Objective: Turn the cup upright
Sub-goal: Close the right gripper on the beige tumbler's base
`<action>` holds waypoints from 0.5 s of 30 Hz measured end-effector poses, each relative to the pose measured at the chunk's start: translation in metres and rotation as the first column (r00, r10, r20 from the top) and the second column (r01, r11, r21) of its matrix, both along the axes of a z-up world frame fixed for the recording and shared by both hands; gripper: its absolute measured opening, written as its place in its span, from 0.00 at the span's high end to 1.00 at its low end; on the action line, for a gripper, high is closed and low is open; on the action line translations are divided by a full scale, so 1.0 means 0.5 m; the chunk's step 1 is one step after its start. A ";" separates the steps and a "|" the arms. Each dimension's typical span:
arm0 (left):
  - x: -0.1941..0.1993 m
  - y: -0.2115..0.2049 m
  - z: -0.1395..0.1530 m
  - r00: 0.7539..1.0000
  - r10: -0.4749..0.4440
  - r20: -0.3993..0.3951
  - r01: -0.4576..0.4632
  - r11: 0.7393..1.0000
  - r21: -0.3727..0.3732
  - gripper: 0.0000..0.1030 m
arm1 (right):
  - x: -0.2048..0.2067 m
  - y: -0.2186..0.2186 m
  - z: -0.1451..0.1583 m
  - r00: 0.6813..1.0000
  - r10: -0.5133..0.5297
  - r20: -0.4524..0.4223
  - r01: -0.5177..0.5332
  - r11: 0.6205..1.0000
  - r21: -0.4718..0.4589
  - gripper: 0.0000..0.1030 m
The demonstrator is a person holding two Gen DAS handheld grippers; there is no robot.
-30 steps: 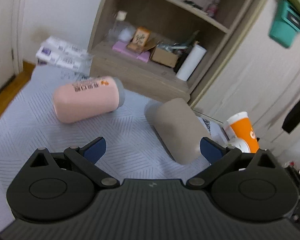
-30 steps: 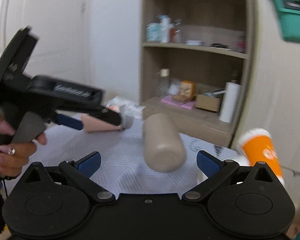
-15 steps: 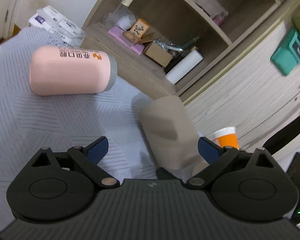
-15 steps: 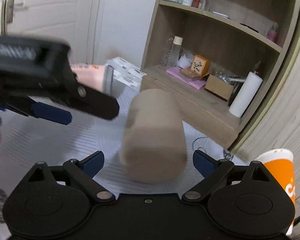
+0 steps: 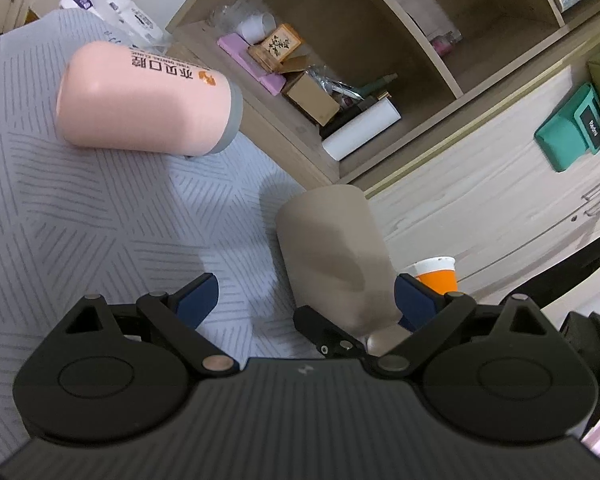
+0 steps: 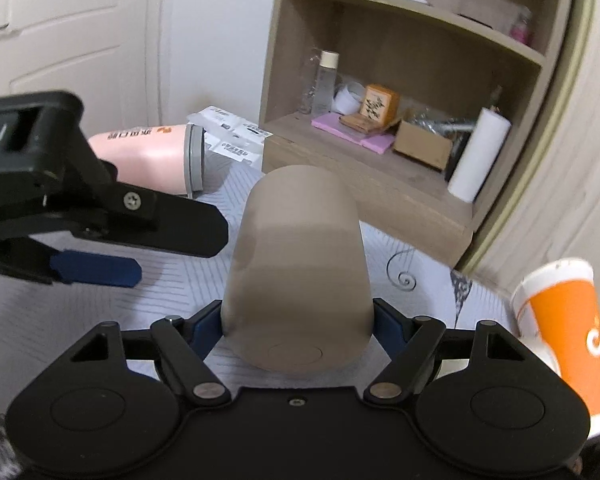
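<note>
A: Right wrist view. The right hand-held gripper brackets the matte beige cylindrical cup, which lies on its side at lower centre, flat base toward the lens, on the grey line-patterned tabletop. Both blue fingertips sit at the cup's flanks; whether they press it cannot be told.

B: Left wrist view. The same cup appears at centre right, seen from its side. The left hand-held gripper is spread wide, its fingertips clear of the cup.

A: Only the right view shows the left hand-held gripper from outside, at middle left.

B: Both show the pink cylindrical cup with a grey rim, lying sideways at upper left, and the orange-and-white paper cup at far right.
</note>
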State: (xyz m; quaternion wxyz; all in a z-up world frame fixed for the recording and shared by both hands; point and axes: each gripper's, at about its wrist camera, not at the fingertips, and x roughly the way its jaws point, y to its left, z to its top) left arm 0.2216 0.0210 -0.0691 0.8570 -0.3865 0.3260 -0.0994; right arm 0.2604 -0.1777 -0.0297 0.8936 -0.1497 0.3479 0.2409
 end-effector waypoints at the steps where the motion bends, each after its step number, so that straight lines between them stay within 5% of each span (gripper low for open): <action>1: 0.000 0.003 -0.001 1.000 -0.003 -0.003 0.003 1.000 -0.013 0.07 | -0.003 0.001 0.001 1.000 -0.008 -0.006 0.008 1.000 0.008 0.21; 11: -0.010 0.009 -0.013 0.999 -0.046 -0.004 0.046 0.997 -0.069 0.15 | -0.040 0.012 0.000 0.996 -0.069 -0.056 0.073 0.995 0.072 0.21; 15: -0.040 0.035 -0.013 0.999 -0.036 0.017 0.038 0.994 -0.104 0.28 | -0.073 0.018 0.003 0.995 -0.043 -0.087 0.053 0.992 0.112 0.21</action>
